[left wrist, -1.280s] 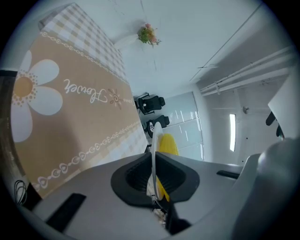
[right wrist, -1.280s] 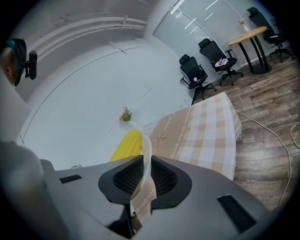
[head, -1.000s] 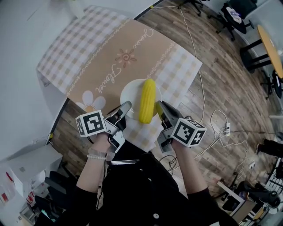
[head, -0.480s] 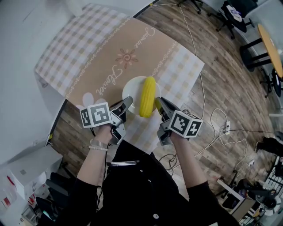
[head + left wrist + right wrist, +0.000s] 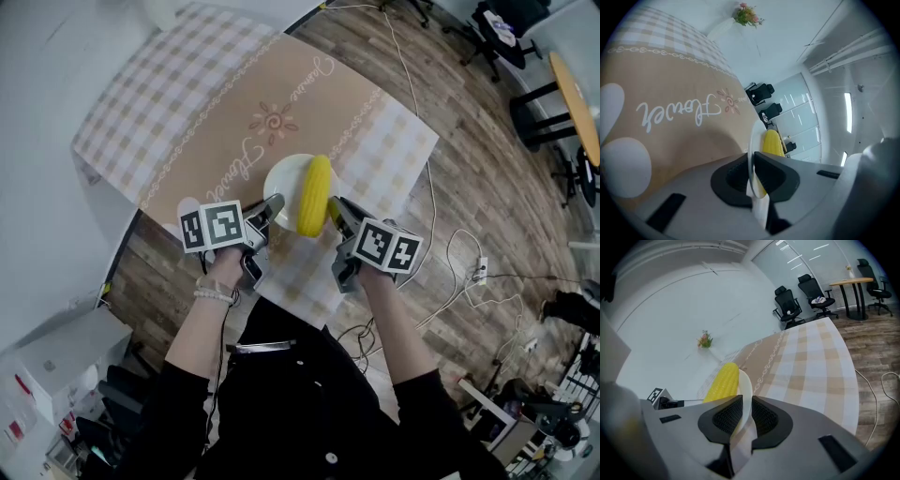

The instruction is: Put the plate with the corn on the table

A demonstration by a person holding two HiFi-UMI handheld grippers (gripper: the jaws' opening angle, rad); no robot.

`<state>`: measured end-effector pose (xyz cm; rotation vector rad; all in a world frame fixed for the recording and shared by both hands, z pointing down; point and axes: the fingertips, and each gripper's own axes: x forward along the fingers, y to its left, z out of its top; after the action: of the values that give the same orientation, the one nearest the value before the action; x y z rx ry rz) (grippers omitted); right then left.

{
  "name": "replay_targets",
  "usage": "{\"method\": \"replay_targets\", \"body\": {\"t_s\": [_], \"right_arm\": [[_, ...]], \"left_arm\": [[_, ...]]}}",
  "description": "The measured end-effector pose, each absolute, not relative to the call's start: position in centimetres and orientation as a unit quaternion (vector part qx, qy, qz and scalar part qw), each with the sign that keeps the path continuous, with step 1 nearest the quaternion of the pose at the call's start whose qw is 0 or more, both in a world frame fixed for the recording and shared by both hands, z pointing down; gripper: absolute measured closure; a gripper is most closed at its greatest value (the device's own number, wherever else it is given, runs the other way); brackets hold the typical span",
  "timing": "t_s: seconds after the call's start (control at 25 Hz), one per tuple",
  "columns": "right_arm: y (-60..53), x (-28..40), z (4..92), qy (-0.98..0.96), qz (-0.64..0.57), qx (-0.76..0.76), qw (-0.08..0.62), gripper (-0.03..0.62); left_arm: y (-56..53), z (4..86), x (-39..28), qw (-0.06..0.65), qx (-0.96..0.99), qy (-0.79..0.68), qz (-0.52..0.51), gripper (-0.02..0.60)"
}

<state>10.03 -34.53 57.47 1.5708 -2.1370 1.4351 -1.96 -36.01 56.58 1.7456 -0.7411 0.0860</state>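
Observation:
A white plate (image 5: 284,180) with a yellow corn cob (image 5: 314,196) lying across it hangs low over the near part of the table (image 5: 187,112), which has a tan and checked cloth. My left gripper (image 5: 273,205) is shut on the plate's left rim (image 5: 751,154). My right gripper (image 5: 336,208) is shut on its right rim (image 5: 744,390). In the left gripper view the corn (image 5: 771,143) shows past the rim; in the right gripper view the corn (image 5: 721,380) lies left of it. Whether the plate touches the cloth I cannot tell.
Cables (image 5: 441,272) trail over the wood floor right of the table. Office chairs (image 5: 497,37) and a round wooden table (image 5: 574,94) stand at the far right. A small flower vase (image 5: 705,340) stands at the table's far end.
Both grippers have carried the plate and corn downward and a little farther over the table. The grips on the rim are unchanged.

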Motion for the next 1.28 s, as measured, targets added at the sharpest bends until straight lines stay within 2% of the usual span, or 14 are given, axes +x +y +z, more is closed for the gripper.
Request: {"method": "replay_targets", "body": {"t_s": [0.4,0.68,1.28], "right_arm": [[-35.9,10.5,60.1,-0.694,0.481,0.527,0.102,0.502],[-36.7,11.0,61.3,-0.686,0.474,0.536,0.134,0.499],[-36.8,11.2,62.1,-0.679,0.451,0.547,0.189,0.496]], "left_arm": [[-37.8,59.0,-1.5,0.581,0.745,-0.319,0.077,0.551],[-38.8,60.0,-0.8,0.556,0.761,-0.313,0.120,0.549],[-39.4,61.4,-0.7,0.506,0.766,-0.331,0.217,0.494]]}}
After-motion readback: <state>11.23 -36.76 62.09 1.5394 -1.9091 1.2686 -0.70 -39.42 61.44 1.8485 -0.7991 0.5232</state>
